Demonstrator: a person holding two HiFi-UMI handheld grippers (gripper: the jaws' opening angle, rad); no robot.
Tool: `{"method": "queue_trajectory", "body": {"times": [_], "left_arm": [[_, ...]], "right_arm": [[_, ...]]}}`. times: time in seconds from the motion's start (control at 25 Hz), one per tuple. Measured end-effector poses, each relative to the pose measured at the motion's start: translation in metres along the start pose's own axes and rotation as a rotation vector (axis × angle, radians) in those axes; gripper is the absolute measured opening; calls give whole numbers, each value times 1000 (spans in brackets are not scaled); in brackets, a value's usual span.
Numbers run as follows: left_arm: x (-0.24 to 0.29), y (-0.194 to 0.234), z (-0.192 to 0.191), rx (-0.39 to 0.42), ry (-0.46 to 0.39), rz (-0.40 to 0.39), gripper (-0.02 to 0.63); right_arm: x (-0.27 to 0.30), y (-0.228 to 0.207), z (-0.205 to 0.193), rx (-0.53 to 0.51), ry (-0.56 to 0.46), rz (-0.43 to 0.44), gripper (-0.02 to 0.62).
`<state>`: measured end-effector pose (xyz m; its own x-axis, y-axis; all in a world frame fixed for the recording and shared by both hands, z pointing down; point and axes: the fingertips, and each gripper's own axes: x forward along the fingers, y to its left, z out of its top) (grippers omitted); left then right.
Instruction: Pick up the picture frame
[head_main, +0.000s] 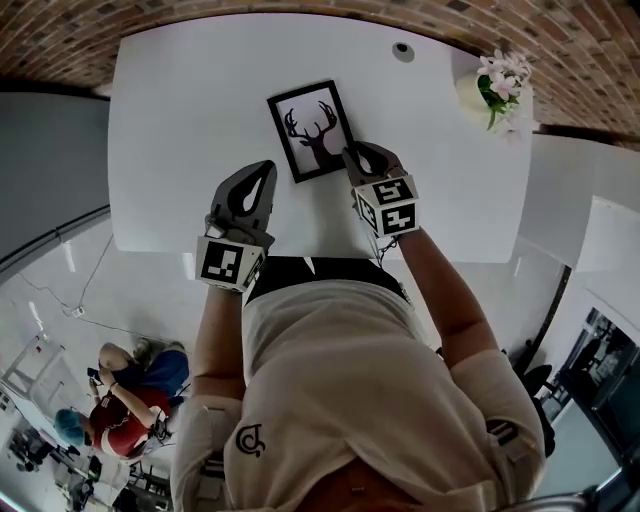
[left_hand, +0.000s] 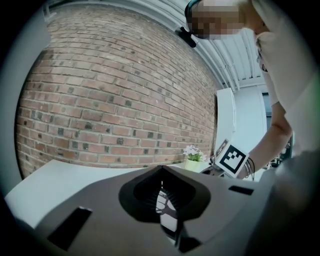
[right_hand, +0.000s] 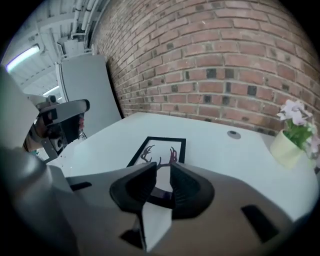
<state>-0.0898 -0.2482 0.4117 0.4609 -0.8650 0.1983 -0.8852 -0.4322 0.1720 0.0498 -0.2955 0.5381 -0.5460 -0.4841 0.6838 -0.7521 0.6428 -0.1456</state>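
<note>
Table: white, bears the frame.
Picture frame: flat, just ahead of the right jaws, near edge beneath their tips.
Right gripper: jaws apart, clamping nothing.
Left gripper: jaws together, empty, beside the frame.

Picture frame flat on table

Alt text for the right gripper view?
Right gripper, jaws apart, aims down at a black picture frame with an antler print lying flat on a white table. A potted flower and a brick wall stand behind.
</note>
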Motion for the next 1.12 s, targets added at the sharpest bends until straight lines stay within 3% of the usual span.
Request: {"method": "queue_trajectory", "body": {"times": [0.24,0.56,0.76,1.12], "left_arm": [[8,6,-18,-19,22,74,12],[4,3,-40,-44,67,140,12],[5,-8,-34,-38,13,149,12],[-7,-19,-31,-12,-11,147,12]], "right_arm": [[39,-19,-19,-10,128,12,140],[59,-30,-42,91,231,18,127],[59,-31,-46,192,239,29,117],[51,-28,-53,206,260,-5,107]]}}
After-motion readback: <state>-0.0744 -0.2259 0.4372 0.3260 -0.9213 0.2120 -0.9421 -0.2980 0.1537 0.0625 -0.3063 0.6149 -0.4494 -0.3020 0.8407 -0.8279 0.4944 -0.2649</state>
